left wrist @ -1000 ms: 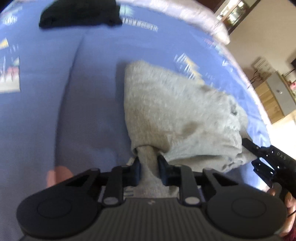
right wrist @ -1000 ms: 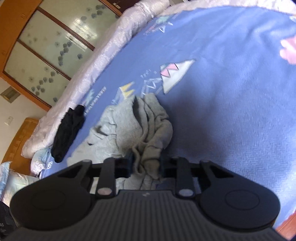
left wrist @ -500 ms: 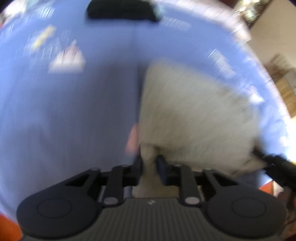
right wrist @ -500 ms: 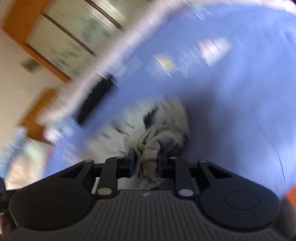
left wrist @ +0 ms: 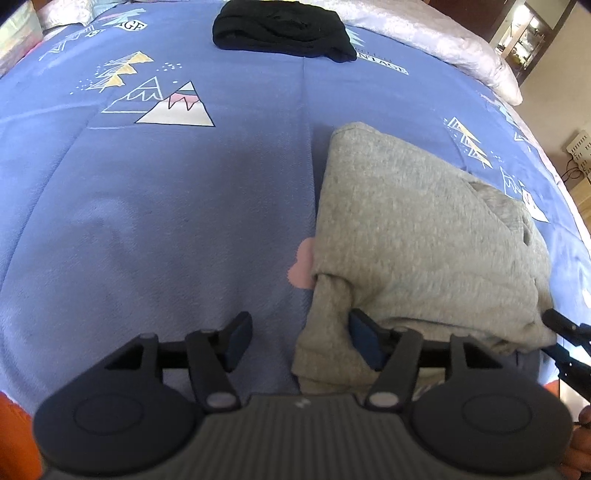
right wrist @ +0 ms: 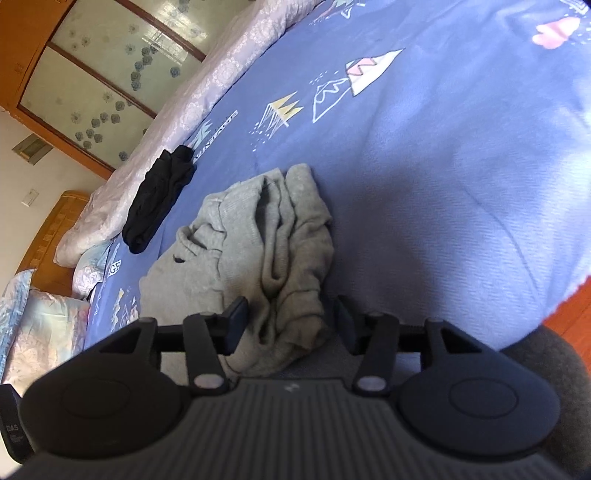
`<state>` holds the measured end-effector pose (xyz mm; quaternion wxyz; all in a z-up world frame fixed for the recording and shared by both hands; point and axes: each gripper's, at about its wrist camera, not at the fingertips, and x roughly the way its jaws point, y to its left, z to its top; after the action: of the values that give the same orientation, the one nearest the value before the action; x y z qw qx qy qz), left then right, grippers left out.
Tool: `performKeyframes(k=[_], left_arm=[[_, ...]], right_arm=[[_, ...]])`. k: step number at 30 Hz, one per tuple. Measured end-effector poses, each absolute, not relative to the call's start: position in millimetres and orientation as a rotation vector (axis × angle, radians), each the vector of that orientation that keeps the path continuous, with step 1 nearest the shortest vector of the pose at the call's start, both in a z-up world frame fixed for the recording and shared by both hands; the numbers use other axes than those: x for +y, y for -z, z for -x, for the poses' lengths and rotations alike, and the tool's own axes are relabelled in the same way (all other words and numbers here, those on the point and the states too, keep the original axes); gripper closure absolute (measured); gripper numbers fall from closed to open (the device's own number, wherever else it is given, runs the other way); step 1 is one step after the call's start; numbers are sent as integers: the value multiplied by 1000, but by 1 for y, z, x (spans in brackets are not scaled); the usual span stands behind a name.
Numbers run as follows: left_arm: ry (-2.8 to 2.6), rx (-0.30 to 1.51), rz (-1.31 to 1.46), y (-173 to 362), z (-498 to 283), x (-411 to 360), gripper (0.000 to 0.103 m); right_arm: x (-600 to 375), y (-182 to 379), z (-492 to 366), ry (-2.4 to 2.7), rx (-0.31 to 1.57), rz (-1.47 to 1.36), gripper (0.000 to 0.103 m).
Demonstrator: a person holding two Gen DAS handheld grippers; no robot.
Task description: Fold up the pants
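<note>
Item: grey pants [left wrist: 417, 229], folded into a thick bundle, lying on a blue bedspread [left wrist: 166, 221] near the bed's front edge.

Left gripper [left wrist: 301, 338] — jaws have just been opening; they now stand apart with the bundle's near left corner lying loose between them, against the right-hand pad, the other pad over bare bedspread. Nothing gripped.

Right gripper [right wrist: 290, 321] — jaws have likewise just been opening; the rumpled near right end of the pants [right wrist: 269, 258] lies between the spread pads, not pinched.

Relation: the bundle lies straight ahead of both pairs of jaws, one hand at each near corner, neither plainly nearer. Its long axis appears to run away from the grippers, up the bed. Judged: this fold is set down; any further fold would need a fresh grip.

Surface: soft quilted bedspread printed with small mountains.

Room: black garment [left wrist: 280, 29] lying well apart toward the bed's far side; pale quilt [right wrist: 192, 96] along the far edge; wooden wardrobe [right wrist: 92, 62] with frosted flowered panels beyond.
</note>
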<state>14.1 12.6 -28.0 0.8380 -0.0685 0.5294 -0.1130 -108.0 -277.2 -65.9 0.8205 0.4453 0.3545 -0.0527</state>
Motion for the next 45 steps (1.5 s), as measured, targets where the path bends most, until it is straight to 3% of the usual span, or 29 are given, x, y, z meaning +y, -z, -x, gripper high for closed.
performKeyframes(k=[31,45], left_arm=[[286,1038,143,34,3,28,29],[296,1021,126,36,4,28,25]], right_arm=[[-288,90,134,153,642,-1237,41],[-291,89,137,130,639,-1233,40]])
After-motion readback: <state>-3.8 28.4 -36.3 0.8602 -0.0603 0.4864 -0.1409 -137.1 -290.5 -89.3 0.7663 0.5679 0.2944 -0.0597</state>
